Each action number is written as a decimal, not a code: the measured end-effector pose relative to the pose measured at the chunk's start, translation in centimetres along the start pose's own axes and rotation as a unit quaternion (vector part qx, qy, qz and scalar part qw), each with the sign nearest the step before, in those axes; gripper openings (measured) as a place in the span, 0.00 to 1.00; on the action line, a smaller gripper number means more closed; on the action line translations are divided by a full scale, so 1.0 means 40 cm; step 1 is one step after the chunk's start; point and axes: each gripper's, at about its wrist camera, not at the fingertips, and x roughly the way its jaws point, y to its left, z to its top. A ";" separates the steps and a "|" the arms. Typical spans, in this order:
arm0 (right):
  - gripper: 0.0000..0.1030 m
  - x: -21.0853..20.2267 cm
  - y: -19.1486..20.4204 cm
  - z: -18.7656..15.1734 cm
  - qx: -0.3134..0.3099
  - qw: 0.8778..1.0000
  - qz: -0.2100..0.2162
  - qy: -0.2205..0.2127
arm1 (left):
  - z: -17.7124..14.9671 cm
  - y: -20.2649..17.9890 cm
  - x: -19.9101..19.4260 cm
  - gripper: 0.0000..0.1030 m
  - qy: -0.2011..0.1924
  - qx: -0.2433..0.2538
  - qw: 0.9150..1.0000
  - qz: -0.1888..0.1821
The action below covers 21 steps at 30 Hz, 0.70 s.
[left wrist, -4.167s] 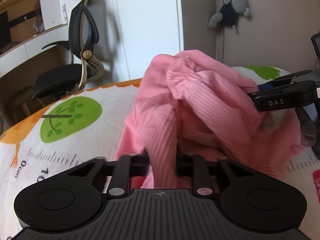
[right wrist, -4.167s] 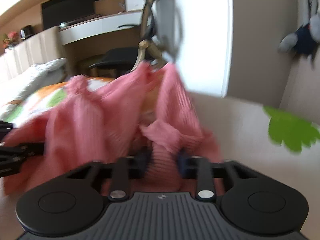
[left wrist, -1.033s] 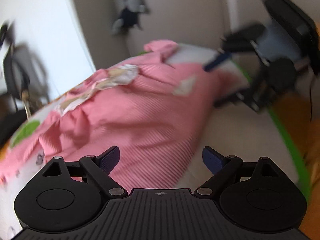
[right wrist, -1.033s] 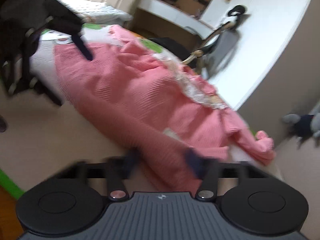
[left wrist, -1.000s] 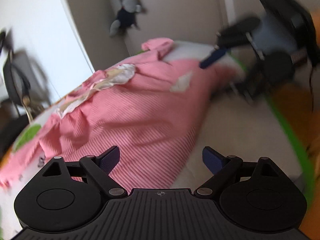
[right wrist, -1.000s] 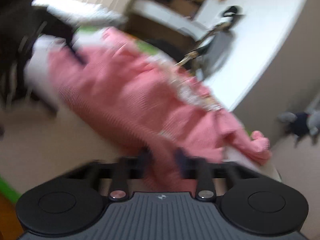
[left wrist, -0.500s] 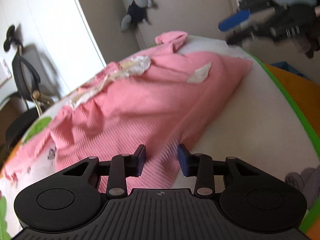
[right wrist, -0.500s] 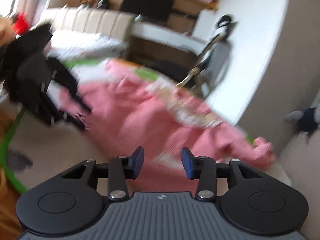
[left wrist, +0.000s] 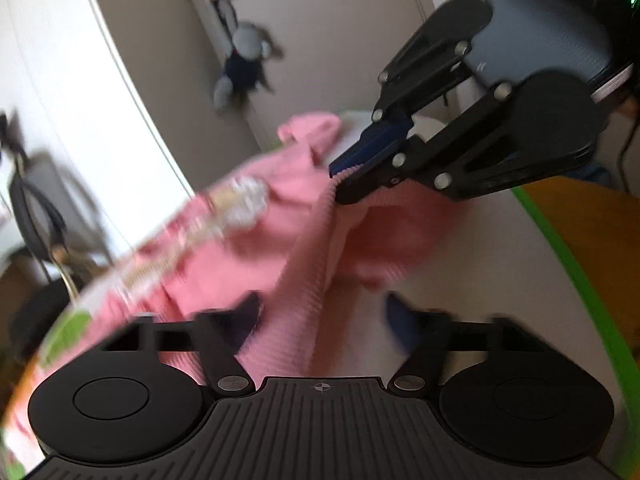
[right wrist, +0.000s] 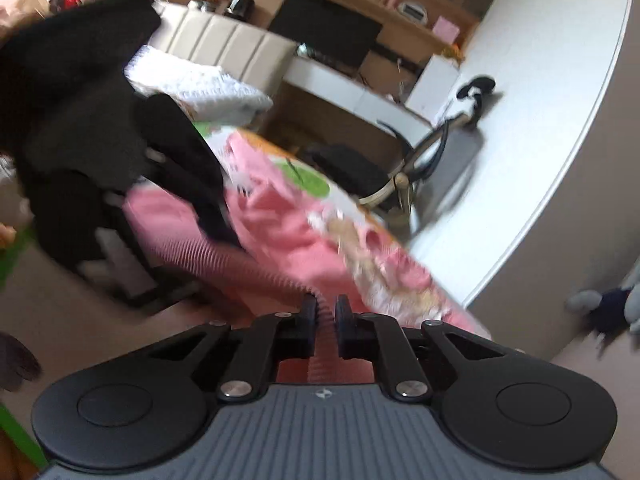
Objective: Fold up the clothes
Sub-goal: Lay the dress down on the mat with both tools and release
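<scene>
A pink ribbed garment (left wrist: 256, 260) with a pale printed front lies spread on the mat, its near hem lifted into a taut ridge between both grippers. My left gripper (left wrist: 324, 316) has the hem running between its motion-smeared fingers. In the right wrist view its tip (right wrist: 222, 232) pinches that hem. My right gripper (right wrist: 325, 314) is closing its jaws, with the pads pressing on the ribbed hem of the garment (right wrist: 288, 232). In the left wrist view the right gripper (left wrist: 340, 176) comes in from the upper right, its blue-padded tips clamped on the cloth.
The garment rests on a printed play mat (left wrist: 500, 280) with a green border. A black office chair (right wrist: 400, 184) stands beyond the mat by a white cabinet. A grey stuffed toy (left wrist: 244, 72) hangs on the wall. A desk with a screen and a pillow (right wrist: 200, 84) are behind.
My left jaws went from wide open to closed around the near hem. The right jaws opened briefly and closed again on it. Both grippers rose, pulling the hem off the mat.
</scene>
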 end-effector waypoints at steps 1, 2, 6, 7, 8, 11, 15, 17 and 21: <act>0.22 -0.028 -0.002 0.006 0.010 0.999 0.028 -0.024 | 0.015 0.020 -0.002 0.07 -0.005 -0.012 1.000 0.005; 0.29 -0.052 0.000 0.009 0.024 0.997 0.061 -0.043 | 0.030 0.041 -0.004 0.07 -0.010 -0.024 1.000 0.010; 0.44 -0.036 0.055 -0.007 0.059 0.991 0.119 -0.018 | 0.067 0.127 -0.040 0.07 -0.041 -0.069 0.996 0.039; 0.44 -0.010 0.069 -0.017 0.068 0.990 0.126 0.002 | 0.075 0.145 -0.049 0.07 -0.048 -0.078 0.995 0.046; 0.44 0.020 0.083 -0.028 0.071 0.990 0.119 0.022 | 0.081 0.154 -0.055 0.07 -0.053 -0.084 0.994 0.048; 0.44 0.104 0.113 -0.051 0.081 0.990 0.092 0.069 | 0.099 0.175 -0.074 0.07 -0.067 -0.099 0.991 0.051; 0.44 0.184 0.112 -0.044 0.068 0.994 0.030 0.078 | 0.114 0.191 -0.089 0.07 -0.078 -0.111 0.989 0.054; 0.44 0.227 0.087 -0.042 0.064 0.993 0.005 0.099 | 0.105 0.190 -0.089 0.07 -0.075 -0.114 0.989 0.053; 0.17 0.267 0.017 -0.050 0.104 0.987 0.028 0.119 | 0.095 0.196 -0.083 0.07 -0.069 -0.123 0.989 0.051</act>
